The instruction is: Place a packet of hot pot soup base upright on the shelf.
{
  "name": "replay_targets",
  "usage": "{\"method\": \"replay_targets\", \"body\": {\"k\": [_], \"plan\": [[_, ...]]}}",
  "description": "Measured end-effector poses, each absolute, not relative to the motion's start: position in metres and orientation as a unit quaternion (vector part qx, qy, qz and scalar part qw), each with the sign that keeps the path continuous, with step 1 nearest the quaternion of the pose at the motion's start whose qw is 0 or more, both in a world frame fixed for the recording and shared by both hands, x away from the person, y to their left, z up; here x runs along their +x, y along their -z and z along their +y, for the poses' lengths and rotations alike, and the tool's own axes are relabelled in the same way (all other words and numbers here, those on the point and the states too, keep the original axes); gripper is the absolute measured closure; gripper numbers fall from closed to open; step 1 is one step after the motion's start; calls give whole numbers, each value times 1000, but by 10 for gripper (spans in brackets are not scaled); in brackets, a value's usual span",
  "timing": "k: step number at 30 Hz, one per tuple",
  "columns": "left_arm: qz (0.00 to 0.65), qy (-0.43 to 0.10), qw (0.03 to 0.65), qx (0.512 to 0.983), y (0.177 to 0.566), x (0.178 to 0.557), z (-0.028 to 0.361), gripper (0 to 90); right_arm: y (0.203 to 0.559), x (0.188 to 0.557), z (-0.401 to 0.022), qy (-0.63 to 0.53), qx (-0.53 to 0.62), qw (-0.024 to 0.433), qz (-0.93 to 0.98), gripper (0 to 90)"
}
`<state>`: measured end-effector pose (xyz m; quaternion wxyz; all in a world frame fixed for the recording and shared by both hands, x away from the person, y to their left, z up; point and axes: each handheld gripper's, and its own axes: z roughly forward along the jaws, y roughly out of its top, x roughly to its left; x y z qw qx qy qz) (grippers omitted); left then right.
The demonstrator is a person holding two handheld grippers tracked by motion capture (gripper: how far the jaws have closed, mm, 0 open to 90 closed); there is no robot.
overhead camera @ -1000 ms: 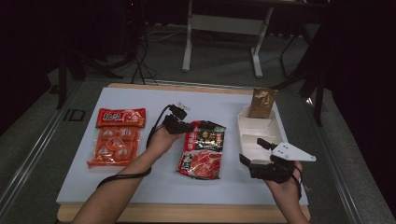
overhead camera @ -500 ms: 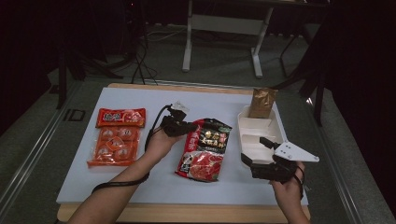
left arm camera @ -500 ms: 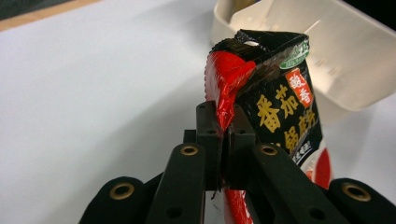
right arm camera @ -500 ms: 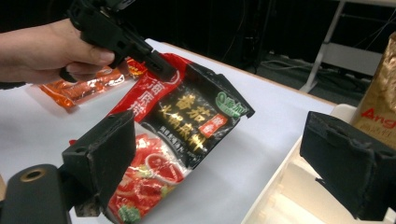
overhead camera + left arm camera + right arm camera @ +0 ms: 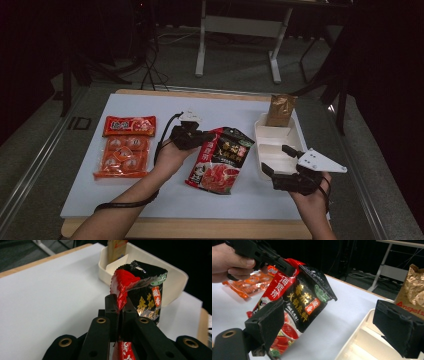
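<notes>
Surface (image 5: 150,200): white sheet on a wooden board, dark floor around.

Red-and-black sauce pouch (image 5: 220,160): mid-surface, upper left edge raised, lower end resting on the sheet. Left gripper (image 5: 202,136) has its jaws closed on the pouch's red top corner, which crumples between them in the left gripper view.

White tray (image 5: 260,150): just right of the pouch, compartmented; a brown foil bag (image 5: 280,110) stands upright in its far end.

Right gripper (image 5: 280,160): held over the tray's near half, jaws spread wide, nothing between them.

Orange snack packs (image 5: 125,147): two, flat at the left, one behind the other, well apart from the pouch.

Change from half a second ago: the pouch sits slightly nearer the tray and is more lifted; the right gripper is little moved.

Open room: bare sheet along the near edge and behind the pouch; only a narrow gap between pouch and tray rim.
</notes>
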<state>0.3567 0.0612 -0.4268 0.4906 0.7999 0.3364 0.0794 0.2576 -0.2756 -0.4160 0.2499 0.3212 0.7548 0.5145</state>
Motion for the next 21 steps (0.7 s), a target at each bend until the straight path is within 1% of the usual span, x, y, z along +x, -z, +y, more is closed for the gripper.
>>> {"method": "replay_targets", "body": {"k": [5,7,13,18,21], "plan": [[334,-84,511,787,416,352,69,872,412,259,-273,-517,323,240,755,102],[335,-83,521,781,413,351,74,872,409,260,-272,-514,323,240,758,118],[328,-68,561,757,408,347,84,871,400,267,-263,-520,318,237,756,127],[321,-62,592,736,409,341,88,870,393,278,-252,-532,316,204,759,134],[318,-65,607,725,409,337,89,870,392,284,-245,-532,313,198,762,160]]}}
